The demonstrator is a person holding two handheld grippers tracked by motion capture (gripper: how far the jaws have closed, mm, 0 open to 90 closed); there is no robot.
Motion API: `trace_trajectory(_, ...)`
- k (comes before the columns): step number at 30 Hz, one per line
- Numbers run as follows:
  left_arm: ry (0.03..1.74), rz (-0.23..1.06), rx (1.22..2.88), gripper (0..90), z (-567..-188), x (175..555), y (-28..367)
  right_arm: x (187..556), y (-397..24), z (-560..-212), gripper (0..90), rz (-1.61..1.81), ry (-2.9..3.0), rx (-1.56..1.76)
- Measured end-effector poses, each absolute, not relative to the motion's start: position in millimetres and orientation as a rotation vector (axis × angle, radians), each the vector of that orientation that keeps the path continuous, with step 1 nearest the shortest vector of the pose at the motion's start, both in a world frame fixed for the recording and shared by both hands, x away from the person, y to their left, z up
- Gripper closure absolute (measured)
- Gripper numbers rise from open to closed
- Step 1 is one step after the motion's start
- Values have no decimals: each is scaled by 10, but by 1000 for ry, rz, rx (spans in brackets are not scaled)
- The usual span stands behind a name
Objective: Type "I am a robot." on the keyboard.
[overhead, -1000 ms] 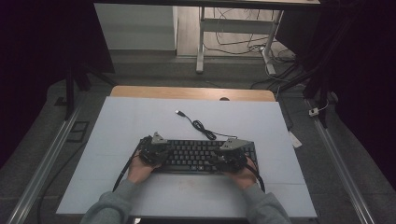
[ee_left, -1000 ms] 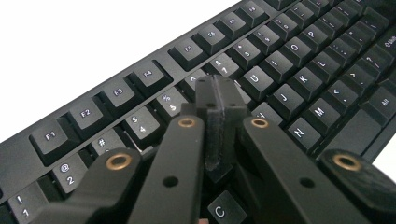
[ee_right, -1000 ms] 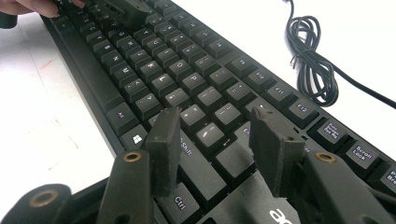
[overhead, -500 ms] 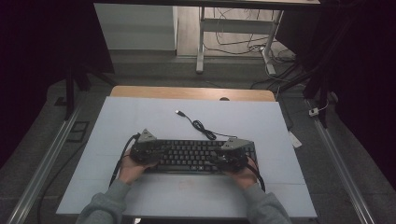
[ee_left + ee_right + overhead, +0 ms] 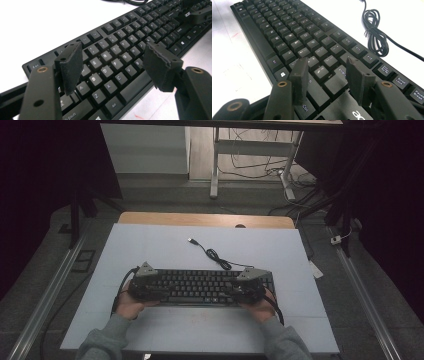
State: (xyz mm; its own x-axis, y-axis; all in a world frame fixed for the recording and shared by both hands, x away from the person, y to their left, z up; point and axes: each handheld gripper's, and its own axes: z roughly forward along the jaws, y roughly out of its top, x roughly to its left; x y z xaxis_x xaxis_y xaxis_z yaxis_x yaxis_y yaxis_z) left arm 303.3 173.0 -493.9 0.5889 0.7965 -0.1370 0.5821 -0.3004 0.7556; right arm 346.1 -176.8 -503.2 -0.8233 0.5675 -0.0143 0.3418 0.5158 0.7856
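- Black keyboard [image 5: 200, 287] lies flat on the pale mat [image 5: 150, 245], near its front edge; both ends hidden under the grippers in high view, far keys blur in the gripper views.
- Cable [image 5: 215, 256] coils just behind it, plug end tiny.
- Left gripper [image 5: 112, 62]: jaws just been opening, now spread wide above the letter keys, nothing gripped. Vs 1 s ago it sits further left, off the keyboard's end.
- Right gripper [image 5: 325, 75]: jaws parted over the Enter area, pads free; same spot as before.
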Motion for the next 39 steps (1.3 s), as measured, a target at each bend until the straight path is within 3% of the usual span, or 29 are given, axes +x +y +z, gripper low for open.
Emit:
trace_trajectory(23,1113,335,2022,317,-4967,3055,1744,3435,-1671,-4991,565,1247,2506,746)
trace_trajectory(35,1110,335,2026,316,-4975,3058,1725,3446,-1477,-4989,872,1260,2564,694)
trace_trajectory(39,1107,331,2029,315,-4976,3059,1721,3447,-1369,-5016,894,1233,2588,673)
